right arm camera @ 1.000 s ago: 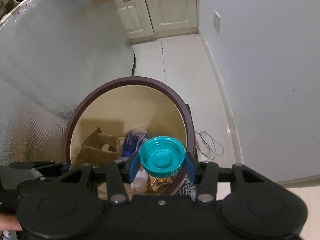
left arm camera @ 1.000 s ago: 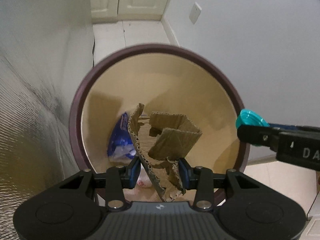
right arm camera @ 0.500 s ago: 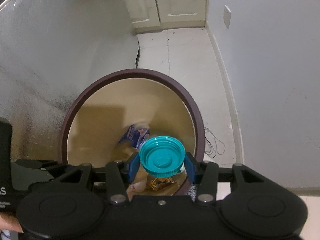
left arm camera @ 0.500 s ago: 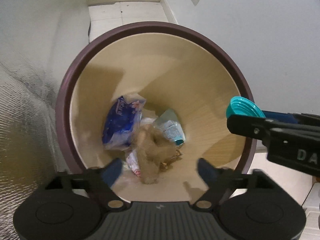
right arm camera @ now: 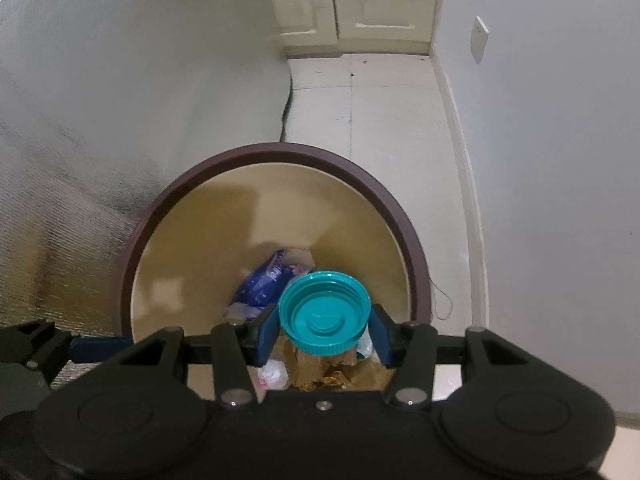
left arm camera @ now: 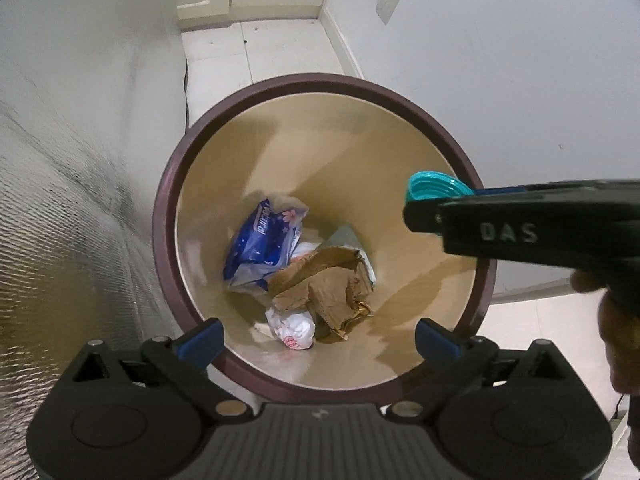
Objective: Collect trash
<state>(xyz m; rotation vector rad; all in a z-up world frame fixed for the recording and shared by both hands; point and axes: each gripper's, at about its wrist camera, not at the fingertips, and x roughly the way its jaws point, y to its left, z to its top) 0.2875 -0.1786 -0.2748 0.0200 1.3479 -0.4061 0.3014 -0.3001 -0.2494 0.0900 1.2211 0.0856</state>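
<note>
Right tool clamped on teal cap over the bin; left tool empty, fingers spread wide.

Cap is gripped edge-on between the blue pads, hanging above the bin mouth toward its right rim; the left wrist view shows the cap just inside that rim line. Bin contents: torn cardboard, blue wrapper, white crumpled wrapper and other scraps at the bottom. Left tool holds nothing, hovers over the near rim. Judged risks: cap sits close to the right rim, so a release here may clip the edge and bounce onto the floor; a light round cap could also roll off if it lands on its side. Shifting toward bin centre before letting go would reduce this.
</note>
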